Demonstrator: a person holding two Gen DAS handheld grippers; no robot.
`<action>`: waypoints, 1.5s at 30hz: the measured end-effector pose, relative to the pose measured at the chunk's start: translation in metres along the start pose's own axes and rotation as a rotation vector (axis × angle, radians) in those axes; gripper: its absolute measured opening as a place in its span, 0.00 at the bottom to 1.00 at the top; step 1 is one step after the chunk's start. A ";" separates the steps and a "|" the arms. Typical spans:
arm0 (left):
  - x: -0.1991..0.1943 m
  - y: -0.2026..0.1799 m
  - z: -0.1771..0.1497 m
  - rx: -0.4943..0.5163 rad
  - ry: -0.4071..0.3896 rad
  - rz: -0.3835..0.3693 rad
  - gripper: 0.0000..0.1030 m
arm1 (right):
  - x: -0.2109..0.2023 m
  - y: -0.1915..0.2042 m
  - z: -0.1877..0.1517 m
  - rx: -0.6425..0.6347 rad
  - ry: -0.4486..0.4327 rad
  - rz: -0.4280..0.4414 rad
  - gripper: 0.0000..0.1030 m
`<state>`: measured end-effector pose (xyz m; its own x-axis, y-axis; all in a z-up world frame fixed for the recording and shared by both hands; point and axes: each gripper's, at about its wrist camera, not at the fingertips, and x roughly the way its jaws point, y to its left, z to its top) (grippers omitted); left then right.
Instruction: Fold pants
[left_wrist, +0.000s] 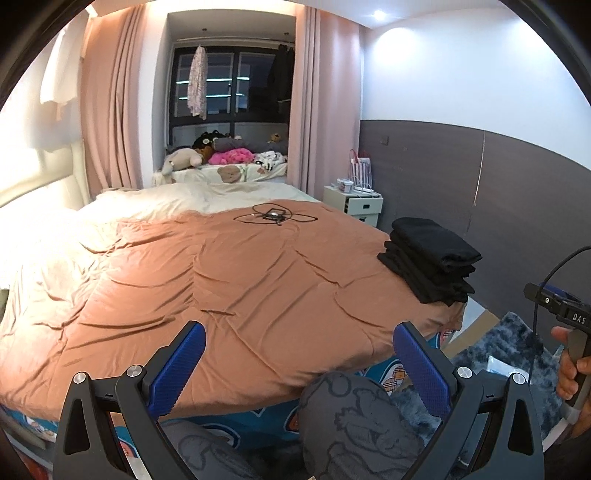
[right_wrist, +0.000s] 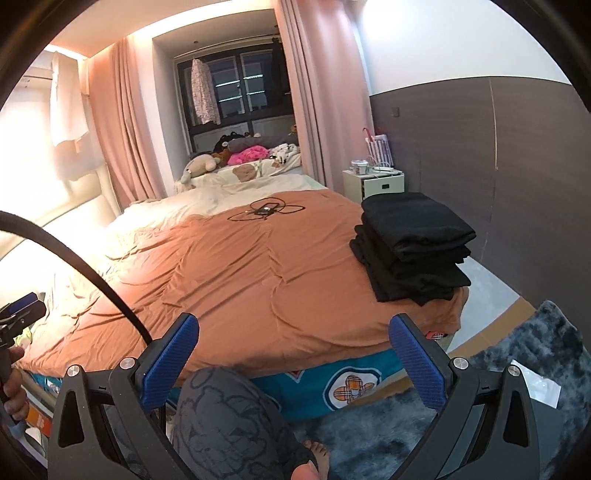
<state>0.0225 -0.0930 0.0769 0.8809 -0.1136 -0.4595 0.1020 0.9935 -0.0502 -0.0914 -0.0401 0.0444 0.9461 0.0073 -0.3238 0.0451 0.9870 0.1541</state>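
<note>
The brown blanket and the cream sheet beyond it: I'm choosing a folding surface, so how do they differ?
The brown blanket covers the near part of the bed and carries the stack of folded black pants and a coiled cable; the cream sheet lies farther away, bare and more rumpled. Both are wrinkled.

A stack of folded pants sits on the bed's right corner, a cable coil farther back.

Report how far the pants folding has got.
Done: a stack of folded black pants sits at the right corner of the orange bedspread. In hand: nothing; the left gripper and right gripper are both open and empty. Left: no unfolded pants are visible in either view, so the rest cannot be judged.
</note>
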 end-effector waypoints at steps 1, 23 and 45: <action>-0.001 0.000 -0.003 -0.004 -0.002 0.003 1.00 | -0.001 0.001 -0.002 0.000 0.000 0.002 1.00; 0.006 -0.002 -0.037 -0.003 -0.011 0.065 1.00 | 0.012 0.031 -0.045 -0.005 -0.022 0.037 1.00; -0.007 -0.008 -0.036 0.010 -0.041 0.081 1.00 | 0.007 0.041 -0.054 -0.001 -0.022 0.052 1.00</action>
<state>-0.0013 -0.1003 0.0484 0.9045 -0.0330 -0.4253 0.0339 0.9994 -0.0055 -0.1002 0.0094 -0.0016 0.9539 0.0554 -0.2948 -0.0050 0.9856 0.1692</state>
